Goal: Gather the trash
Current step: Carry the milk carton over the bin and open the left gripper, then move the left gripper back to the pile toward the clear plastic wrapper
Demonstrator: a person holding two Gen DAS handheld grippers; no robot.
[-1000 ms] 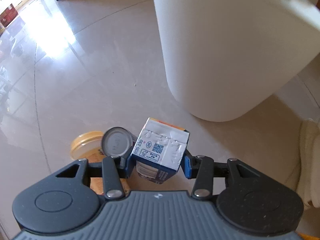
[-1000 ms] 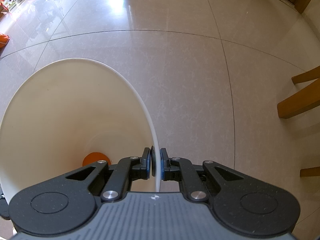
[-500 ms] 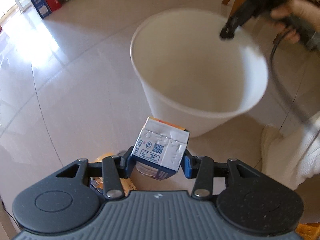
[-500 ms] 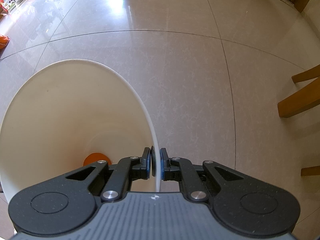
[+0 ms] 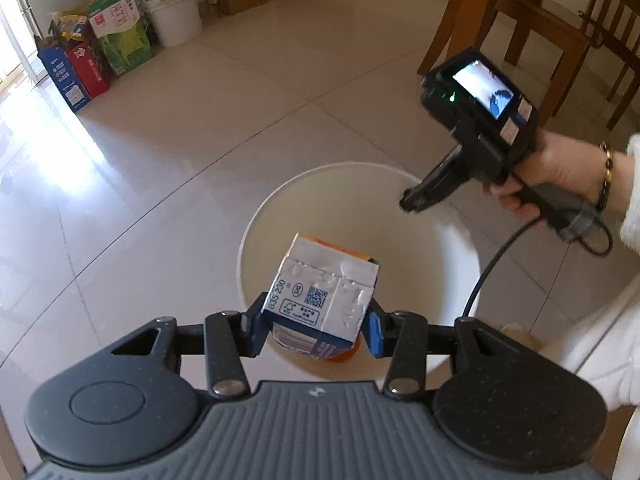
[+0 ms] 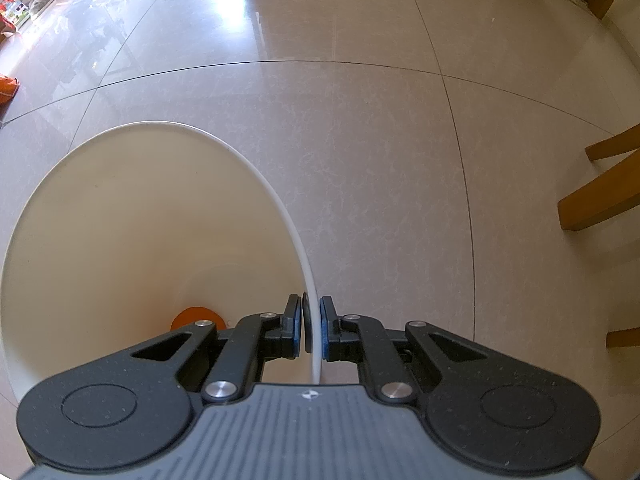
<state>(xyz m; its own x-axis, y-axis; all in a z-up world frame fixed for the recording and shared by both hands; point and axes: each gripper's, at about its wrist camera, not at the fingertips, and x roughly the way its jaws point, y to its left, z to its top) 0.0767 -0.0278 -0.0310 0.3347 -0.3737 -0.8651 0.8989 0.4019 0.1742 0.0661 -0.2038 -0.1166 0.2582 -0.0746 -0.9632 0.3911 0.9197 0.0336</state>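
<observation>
While its jaws stand partly apart, the left gripper (image 5: 316, 330) clamps a small drink carton (image 5: 320, 298) between its 2 pads, the carton's silver end tilted toward the camera. Directly below and beyond the carton opens the white bin (image 5: 460, 256), with an orange piece (image 6: 196, 317) on its bottom. At the bin's far right rim, the right gripper (image 6: 312, 330) is closed tight on the thin white wall, 1 pad inside, 1 outside.
</observation>
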